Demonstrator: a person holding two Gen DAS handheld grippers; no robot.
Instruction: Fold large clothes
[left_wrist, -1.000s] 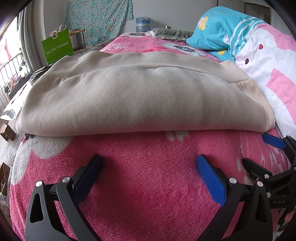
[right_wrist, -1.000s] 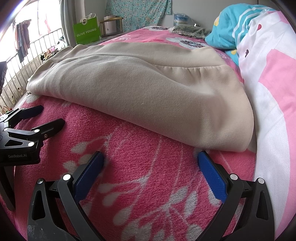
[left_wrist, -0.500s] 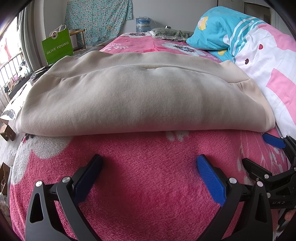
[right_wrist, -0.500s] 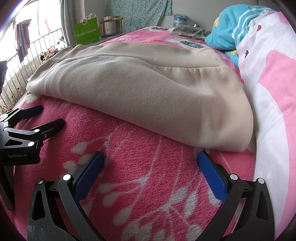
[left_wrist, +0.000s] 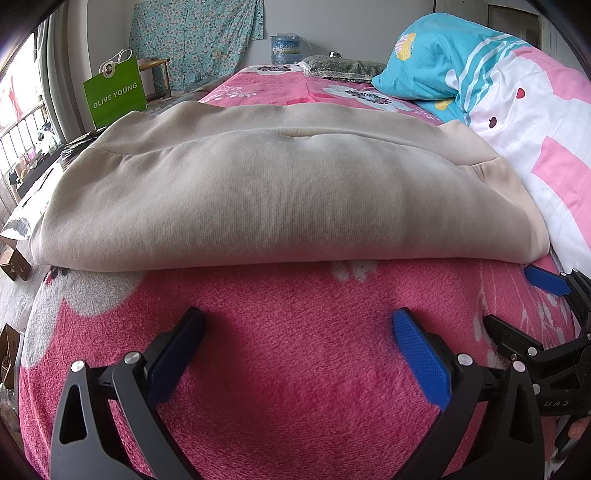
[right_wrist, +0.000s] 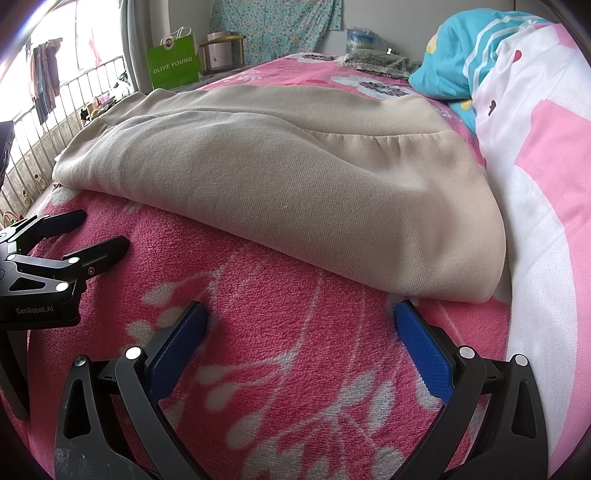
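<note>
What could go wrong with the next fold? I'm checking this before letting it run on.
Both the left gripper and the right gripper are open, short of the beige garment. Its near edge is a thick rounded fold, so a grasp may catch only the top layer. The pink blanket is fluffy, and the fingers might pinch it too. The garment's right end lies against the quilt, which could drag.
</note>
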